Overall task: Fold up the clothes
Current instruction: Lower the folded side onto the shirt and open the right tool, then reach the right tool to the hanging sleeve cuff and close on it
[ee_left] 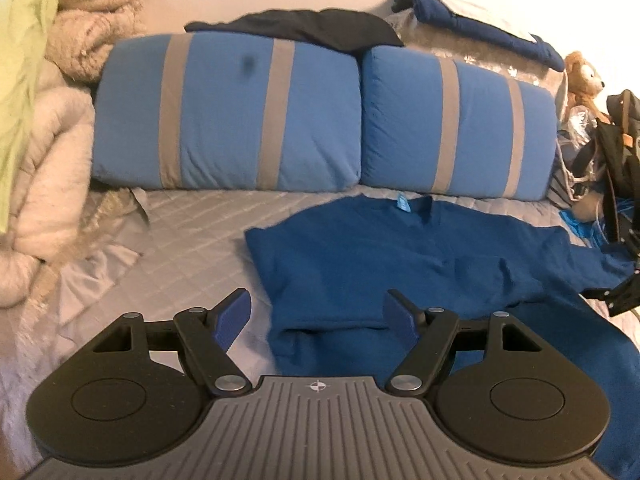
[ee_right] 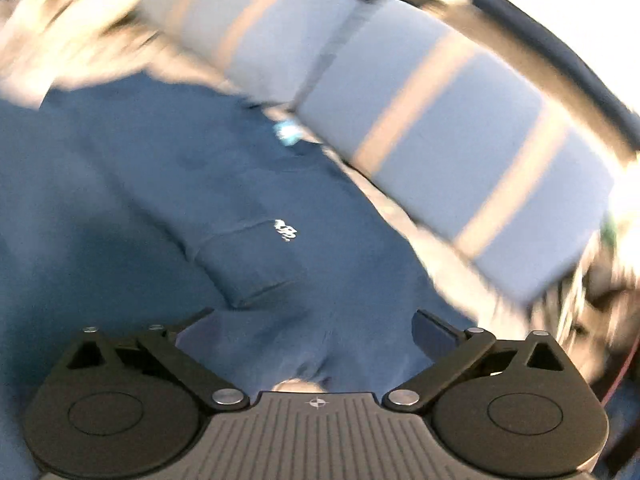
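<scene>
Both sets of jaws stand apart with nothing pinched in them: the left gripper point(ee_left: 318, 314) hangs over the near edge of a dark blue shirt point(ee_left: 400, 256), its blue pads point(ee_left: 234, 318) spread and clear of the cloth, and the right gripper point(ee_right: 316, 330) is spread wider, its fingers above the same garment with only fabric showing in the gap below. That shirt lies spread on a pale quilted bedspread point(ee_left: 192, 232), neck toward the pillows, with a small light-blue label point(ee_left: 402, 203) at the collar; its left side is folded in to a straight edge, while the right side runs out in wrinkles. From the right wrist view, which is badly blurred, a small white logo point(ee_right: 287, 231) shows on the chest next to a stitched pocket point(ee_right: 256, 268). Two blue pillows with grey stripes point(ee_left: 228, 116) sit side by side behind the shirt, a dark garment point(ee_left: 304, 28) draped along their top. Cream and green blankets point(ee_left: 48, 92) are heaped at the left, and a plush bear point(ee_left: 584, 80) sits at the far right beside a black bag point(ee_left: 620, 148).
</scene>
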A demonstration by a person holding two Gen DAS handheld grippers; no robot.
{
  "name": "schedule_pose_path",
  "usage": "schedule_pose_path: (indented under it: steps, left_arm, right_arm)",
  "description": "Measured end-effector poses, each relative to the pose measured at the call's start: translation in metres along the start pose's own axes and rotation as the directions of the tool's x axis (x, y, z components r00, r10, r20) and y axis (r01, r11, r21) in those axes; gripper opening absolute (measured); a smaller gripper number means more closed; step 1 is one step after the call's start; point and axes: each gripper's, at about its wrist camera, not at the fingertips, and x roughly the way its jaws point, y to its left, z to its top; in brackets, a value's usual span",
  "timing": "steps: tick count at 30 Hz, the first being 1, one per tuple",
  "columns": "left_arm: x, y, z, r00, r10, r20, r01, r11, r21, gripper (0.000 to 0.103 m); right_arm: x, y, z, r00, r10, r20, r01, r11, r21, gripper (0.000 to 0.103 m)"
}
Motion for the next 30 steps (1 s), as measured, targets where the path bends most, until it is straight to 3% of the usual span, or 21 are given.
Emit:
schedule_pose_path:
  steps: [4, 12, 13, 15, 19, 21, 26, 30]
  left_arm:
    - [0.01, -0.016, -0.003, 0.999, -0.042, -0.022, 0.042, 0.999, 0.028, 0.073]
    - [0.027, -0.043, -0.011, 0.99, -0.139, -0.036, 0.141, 0.988, 0.058, 0.076]
    - [0.03, -0.044, -0.013, 0.989, -0.142, -0.044, 0.144, 0.988, 0.056, 0.077]
    - [0.037, -0.046, -0.019, 0.987, -0.149, -0.064, 0.152, 0.987, 0.051, 0.077]
    - [0.046, -0.047, -0.029, 0.984, -0.156, -0.087, 0.161, 0.985, 0.056, 0.076]
    - [0.05, -0.046, -0.031, 0.981, -0.161, -0.104, 0.167, 0.985, 0.047, 0.076]
    - [0.053, -0.042, -0.03, 0.976, -0.185, -0.115, 0.187, 0.982, 0.009, 0.076]
    - [0.056, -0.042, -0.031, 0.972, -0.201, -0.125, 0.202, 0.979, -0.006, 0.076]
  right_arm:
    - [-0.017, -0.024, -0.022, 1.0, -0.021, -0.001, 0.021, 0.973, 0.231, 0.103]
    - [-0.044, -0.072, -0.085, 0.986, -0.156, -0.058, 0.166, 0.913, 0.372, 0.102]
    - [-0.048, -0.081, -0.094, 0.986, -0.158, -0.054, 0.166, 0.899, 0.406, 0.1]
    - [-0.056, -0.1, -0.11, 0.982, -0.179, -0.059, 0.185, 0.865, 0.467, 0.079]
    - [-0.069, -0.141, -0.141, 0.962, -0.254, -0.1, 0.263, 0.769, 0.583, 0.064]
    - [-0.077, -0.164, -0.157, 0.949, -0.293, -0.118, 0.297, 0.698, 0.652, 0.054]
    - [-0.084, -0.207, -0.189, 0.92, -0.358, -0.162, 0.342, 0.526, 0.778, 0.042]
    - [-0.081, -0.23, -0.206, 0.914, -0.363, -0.18, 0.337, 0.434, 0.835, 0.037]
